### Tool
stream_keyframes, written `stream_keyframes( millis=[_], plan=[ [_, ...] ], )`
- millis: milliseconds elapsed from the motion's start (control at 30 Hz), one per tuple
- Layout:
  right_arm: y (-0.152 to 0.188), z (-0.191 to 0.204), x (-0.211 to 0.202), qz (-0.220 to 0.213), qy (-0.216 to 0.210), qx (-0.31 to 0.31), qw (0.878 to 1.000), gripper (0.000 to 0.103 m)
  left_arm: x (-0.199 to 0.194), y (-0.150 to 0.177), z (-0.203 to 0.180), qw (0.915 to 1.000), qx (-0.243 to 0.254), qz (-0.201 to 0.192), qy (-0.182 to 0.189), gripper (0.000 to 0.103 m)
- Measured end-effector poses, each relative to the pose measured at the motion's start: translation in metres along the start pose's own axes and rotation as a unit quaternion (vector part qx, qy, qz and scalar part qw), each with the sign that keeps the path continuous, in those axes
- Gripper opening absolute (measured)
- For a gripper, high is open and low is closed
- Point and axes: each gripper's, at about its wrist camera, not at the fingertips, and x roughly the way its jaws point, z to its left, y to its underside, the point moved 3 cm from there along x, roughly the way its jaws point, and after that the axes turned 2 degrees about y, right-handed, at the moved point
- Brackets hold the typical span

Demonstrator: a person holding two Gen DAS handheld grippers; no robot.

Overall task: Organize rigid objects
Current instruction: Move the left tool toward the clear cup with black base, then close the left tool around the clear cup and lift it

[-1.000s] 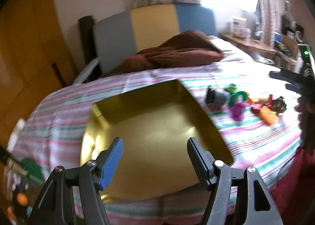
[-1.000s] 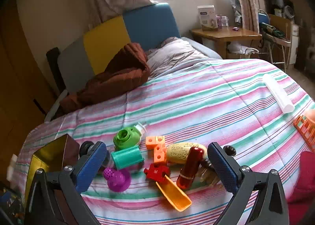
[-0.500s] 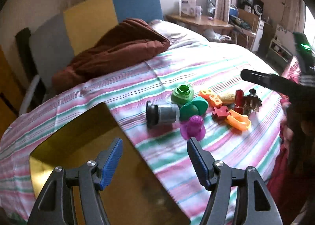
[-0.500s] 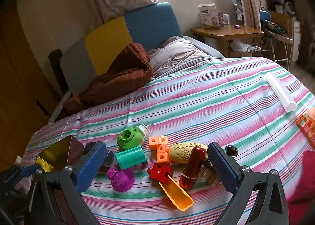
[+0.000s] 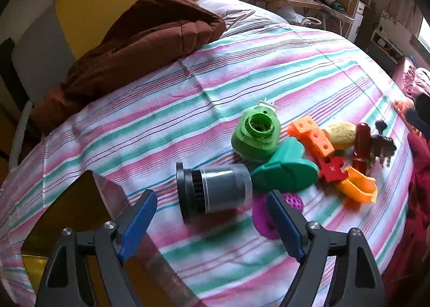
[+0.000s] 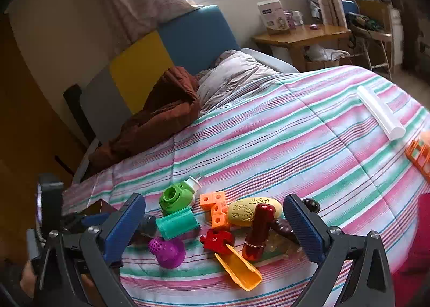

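A cluster of small rigid toys lies on the striped bed. In the left wrist view my left gripper [image 5: 212,222] is open and empty, its jaws on either side of a grey and black cylinder [image 5: 212,191] lying on its side. Beside it are a teal roll [image 5: 285,171], a green cap-shaped toy [image 5: 256,132], orange blocks [image 5: 311,137], a red puzzle piece [image 5: 332,170] and a purple piece [image 5: 260,217]. A gold box [image 5: 67,215] sits at lower left. My right gripper [image 6: 215,226] is open and empty above the same toys, near a dark red cylinder [image 6: 258,229] and an orange scoop [image 6: 239,266].
A brown duvet [image 6: 158,118] and grey pillow [image 6: 233,73] lie at the head of the bed. A white roll [image 6: 380,112] and an orange basket [image 6: 419,152] sit at the right side. A wooden desk [image 6: 301,35] stands beyond the bed.
My left gripper has swung right from over the gold box to the toy cluster and closed in on the grey and black cylinder. The right gripper has barely moved.
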Motion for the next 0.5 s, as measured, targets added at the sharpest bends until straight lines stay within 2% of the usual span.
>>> stream_keyframes(
  millis=[133, 167, 200, 233, 333, 500],
  plan=[
    [-0.003, -0.008, -0.003, -0.008, 0.004, 0.018, 1.000, 0.103, 0.015, -0.006, 0.002, 0.9999, -0.009, 0.012, 0.004, 0.084],
    [-0.004, -0.009, -0.003, -0.008, 0.004, 0.019, 1.000, 0.103, 0.019, -0.007, 0.002, 0.9998, -0.010, 0.016, 0.008, 0.080],
    [-0.005, -0.011, -0.003, -0.008, 0.007, 0.022, 1.000, 0.103, 0.022, -0.006, 0.002, 0.9996, -0.013, 0.019, 0.015, 0.065],
    [-0.005, -0.012, -0.003, -0.008, 0.009, 0.024, 1.000, 0.103, 0.024, -0.005, 0.003, 0.9995, -0.017, 0.021, 0.018, 0.064],
    [-0.007, -0.018, -0.004, -0.010, 0.015, 0.032, 0.999, 0.102, 0.009, -0.001, 0.005, 0.9994, -0.026, -0.008, 0.020, 0.064],
    [-0.006, -0.032, 0.004, 0.018, 0.005, 0.067, 0.998, 0.084, -0.045, 0.015, 0.006, 0.9963, -0.033, -0.077, 0.021, 0.064]
  ],
)
